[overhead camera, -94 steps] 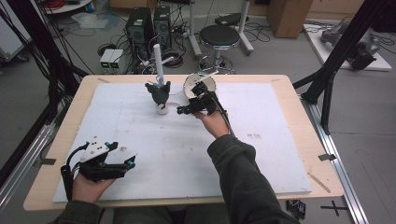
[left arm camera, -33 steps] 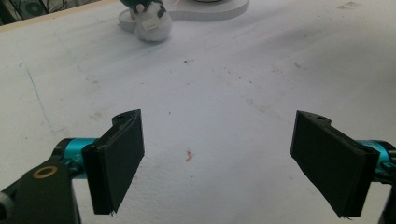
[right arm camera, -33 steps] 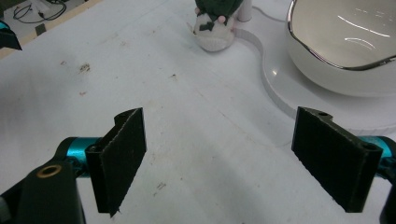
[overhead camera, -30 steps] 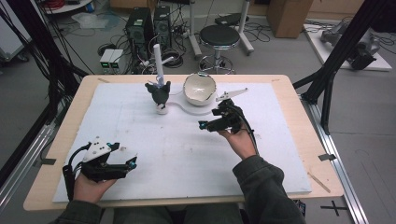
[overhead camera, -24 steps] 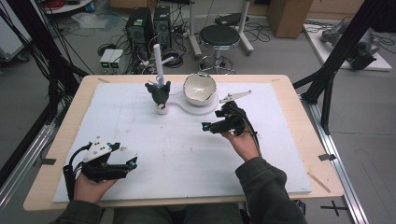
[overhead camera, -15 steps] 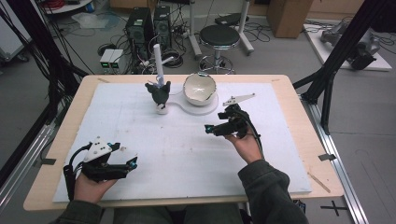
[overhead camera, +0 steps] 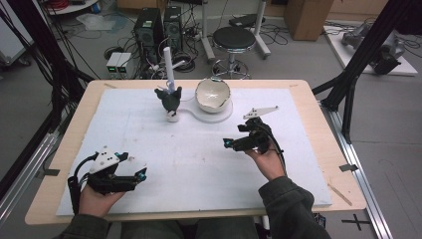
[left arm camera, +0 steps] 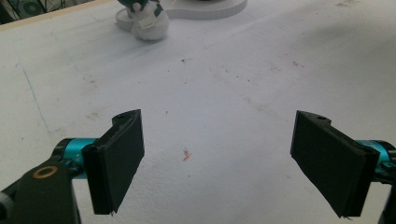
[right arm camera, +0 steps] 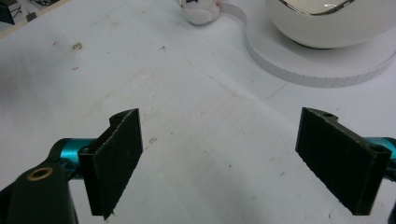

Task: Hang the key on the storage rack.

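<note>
— What is seen on the table (overhead camera: 318, 124)?
— A light wooden top is covered by a white sheet (overhead camera: 199, 159), faintly stained.
— And on the sheet?
— Near the far edge, a flat white base (overhead camera: 219, 112) is laid, with a pale bowl (overhead camera: 212, 94) set on it; just beside it, a dark figure (overhead camera: 170, 99) with an upright white rod is placed.

My left claw (overhead camera: 141, 175) sits low at my near left, held in my left hand (overhead camera: 97, 198), its 2 black jaws spread wide apart with nothing between them in the left gripper view. My right claw (overhead camera: 227, 144) is farther forward on my right, gripped by my right hand (overhead camera: 268, 162) with the sleeved forearm (overhead camera: 288, 209) angling in from the bottom edge. Its 2 jaws also stand wide apart and hold nothing, pointing leftward across me.
</note>
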A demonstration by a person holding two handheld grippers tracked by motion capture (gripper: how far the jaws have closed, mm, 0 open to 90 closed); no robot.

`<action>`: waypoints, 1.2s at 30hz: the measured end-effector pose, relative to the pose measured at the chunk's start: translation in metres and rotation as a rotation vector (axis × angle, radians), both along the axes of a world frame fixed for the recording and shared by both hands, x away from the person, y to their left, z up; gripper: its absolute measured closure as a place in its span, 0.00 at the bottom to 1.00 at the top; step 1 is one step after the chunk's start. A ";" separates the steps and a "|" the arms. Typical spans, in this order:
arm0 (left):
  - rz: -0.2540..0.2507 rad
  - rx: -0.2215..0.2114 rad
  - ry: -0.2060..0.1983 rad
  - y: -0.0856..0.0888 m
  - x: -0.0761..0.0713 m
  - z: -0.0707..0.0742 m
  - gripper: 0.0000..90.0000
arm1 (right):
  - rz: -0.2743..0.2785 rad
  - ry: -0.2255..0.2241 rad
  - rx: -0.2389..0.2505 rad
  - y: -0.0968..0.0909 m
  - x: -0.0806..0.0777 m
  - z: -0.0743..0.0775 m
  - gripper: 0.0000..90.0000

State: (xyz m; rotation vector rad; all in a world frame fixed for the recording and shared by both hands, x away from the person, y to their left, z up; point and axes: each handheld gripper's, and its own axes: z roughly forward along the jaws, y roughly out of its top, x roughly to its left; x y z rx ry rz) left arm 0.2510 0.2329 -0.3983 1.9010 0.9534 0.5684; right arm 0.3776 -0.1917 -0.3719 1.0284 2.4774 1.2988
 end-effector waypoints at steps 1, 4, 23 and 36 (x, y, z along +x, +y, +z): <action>0.000 0.000 0.000 0.000 0.000 0.000 0.20 | -0.005 0.003 0.000 -0.001 -0.001 -0.001 0.15; 0.002 -0.002 0.000 0.000 0.000 0.000 0.20 | -0.011 0.001 0.003 -0.006 -0.003 -0.002 0.15; -0.002 0.001 0.003 -0.001 0.000 0.000 0.20 | -0.034 0.002 0.000 -0.023 -0.014 -0.009 0.15; 0.002 -0.003 0.002 -0.001 0.000 -0.001 0.20 | -0.059 0.001 -0.003 -0.036 -0.020 -0.014 0.15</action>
